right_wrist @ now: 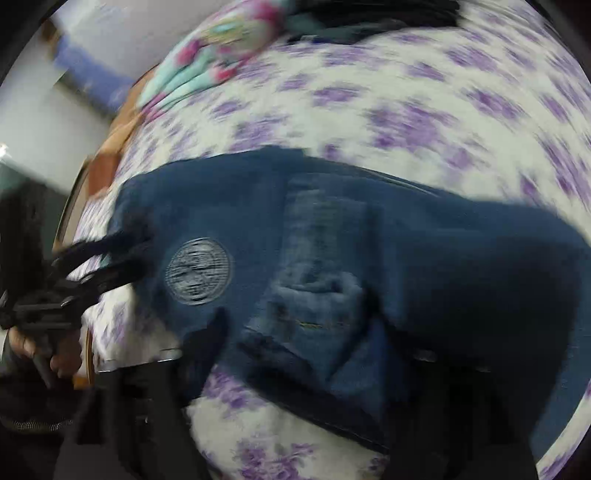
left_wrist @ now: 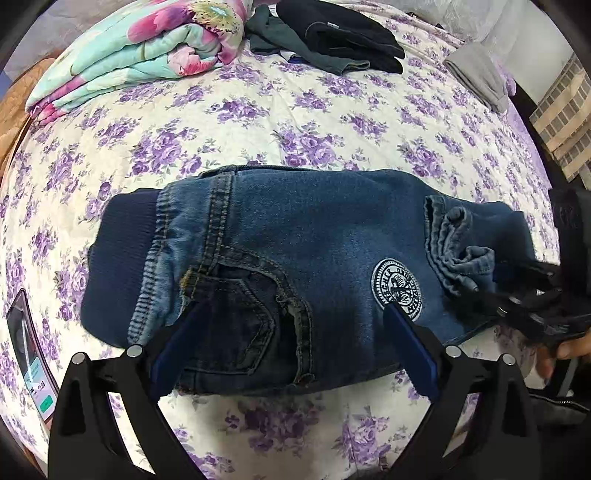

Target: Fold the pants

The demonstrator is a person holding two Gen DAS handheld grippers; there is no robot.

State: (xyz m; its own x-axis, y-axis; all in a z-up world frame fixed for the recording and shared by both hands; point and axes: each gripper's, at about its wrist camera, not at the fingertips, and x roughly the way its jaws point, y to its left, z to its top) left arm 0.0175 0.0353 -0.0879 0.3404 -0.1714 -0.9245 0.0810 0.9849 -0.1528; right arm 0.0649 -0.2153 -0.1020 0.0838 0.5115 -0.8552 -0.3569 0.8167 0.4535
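A: Seeing the jeans (left_wrist: pixel 295 229) lying folded across the middle of the flowered sheet (left_wrist: pixel 258 122), ribbed waistband (left_wrist: pixel 122 258) pointing left, crumpled cuff (left_wrist: pixel 458 251) bunching at the right end.

B: Noting the left gripper (left_wrist: pixel 291 310) hanging steeply over the near edge, fingers spreading wide, one tip over the back pocket (left_wrist: pixel 236 325), the other beside the round patch (left_wrist: pixel 397 291). Pinching nothing.

A: And checking the right gripper (right_wrist: pixel 317 339)?

B: Blurring badly in its own view. Fingers standing far apart above the cuff end, clamping no denim as far as can be told.

A: Looking for open room?

B: Finding bare sheet beyond the far edge of the jeans, running up to the folded quilt (left_wrist: pixel 147 48), the dark clothes (left_wrist: pixel 332 33) and the grey garment (left_wrist: pixel 476 77), all well apart from the denim. Also finding a narrow strip of sheet along the near edge.

A: Minding anything at the sides?

B: Watching a phone (left_wrist: pixel 26 350) lying at the sheet's left border, apart from the waistband.
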